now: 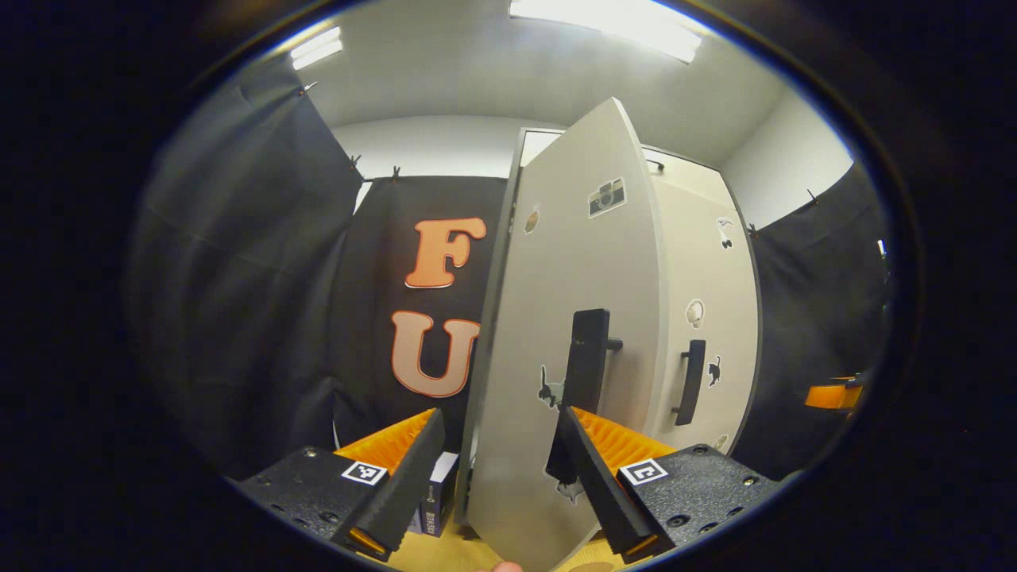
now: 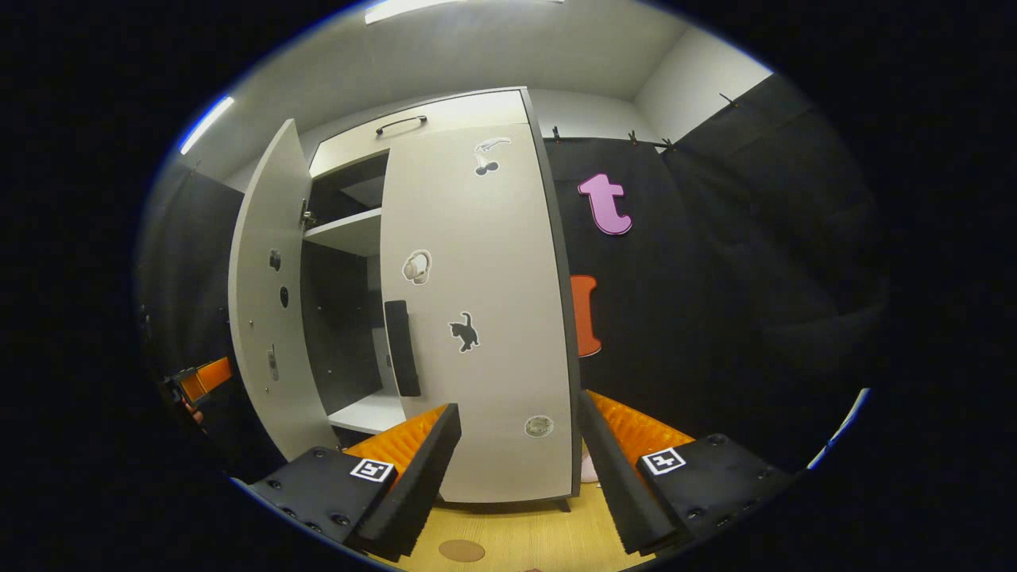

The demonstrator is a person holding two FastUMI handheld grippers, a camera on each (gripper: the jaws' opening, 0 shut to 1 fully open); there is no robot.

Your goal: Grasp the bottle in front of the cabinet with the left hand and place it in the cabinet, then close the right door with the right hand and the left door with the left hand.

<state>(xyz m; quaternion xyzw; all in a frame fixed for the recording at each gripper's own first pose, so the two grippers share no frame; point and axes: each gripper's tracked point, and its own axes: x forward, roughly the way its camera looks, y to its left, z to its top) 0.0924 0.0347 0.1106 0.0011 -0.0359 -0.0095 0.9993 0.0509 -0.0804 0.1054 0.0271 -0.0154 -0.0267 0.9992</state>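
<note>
Cabinet (image 2: 477, 334) stands on the wooden floor (image 2: 516, 532) against the black cloth; your right door (image 2: 485, 318) sits closed, your left door (image 1: 572, 318) stands ajar just ahead of your left tongs (image 1: 493, 485). Both left tongs and right tongs (image 2: 516, 477) are spread wide and hold nothing. The bottle's position cannot be determined; interior shelves (image 2: 346, 230) are partly hidden.

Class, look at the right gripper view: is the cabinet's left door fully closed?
No. The left door stands swung open, showing a shelf inside the cabinet.
</note>
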